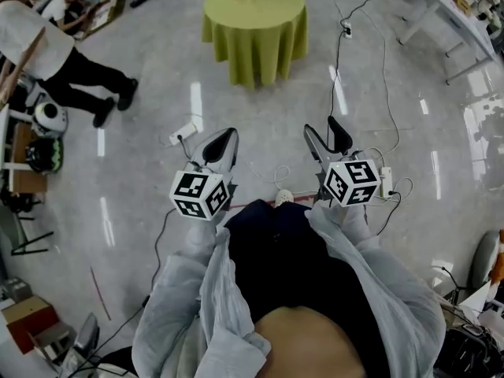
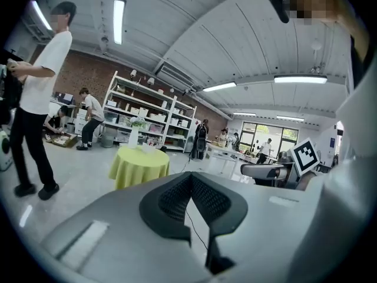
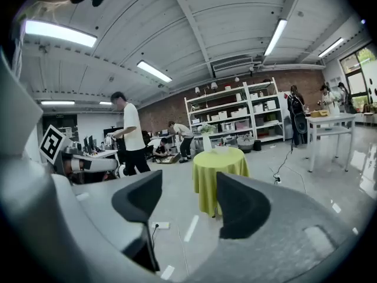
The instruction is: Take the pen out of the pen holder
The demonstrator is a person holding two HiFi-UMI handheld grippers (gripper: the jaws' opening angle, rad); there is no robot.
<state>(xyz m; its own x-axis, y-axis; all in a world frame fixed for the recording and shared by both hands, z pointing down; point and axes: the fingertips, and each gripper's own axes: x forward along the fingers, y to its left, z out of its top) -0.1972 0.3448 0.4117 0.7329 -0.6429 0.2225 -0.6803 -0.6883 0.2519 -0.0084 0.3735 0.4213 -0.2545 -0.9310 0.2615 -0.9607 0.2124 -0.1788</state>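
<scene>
right gripper point(image 3: 189, 202): jaws apart, nothing between them | seen through the gap, well apart: round bench point(image 3: 221, 168) under a yellow-green cloth, white vase point(image 3: 207, 142) upright on it | left: person in white shirt point(image 3: 131, 137) standing | back wall: shelving point(image 3: 235, 114) | floor: power strip point(image 3: 160, 224)

Table point(image 1: 253, 34) ahead, person point(image 1: 63, 61) to its left.
Side by side, the left gripper point(image 1: 224, 138) and right gripper point(image 1: 323, 128) sit well short of the table.

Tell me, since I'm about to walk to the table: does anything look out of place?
Nothing spilled or damaged. Loose cables and a power strip lie on the floor short of the green-clothed table, a possible trip risk.
</scene>
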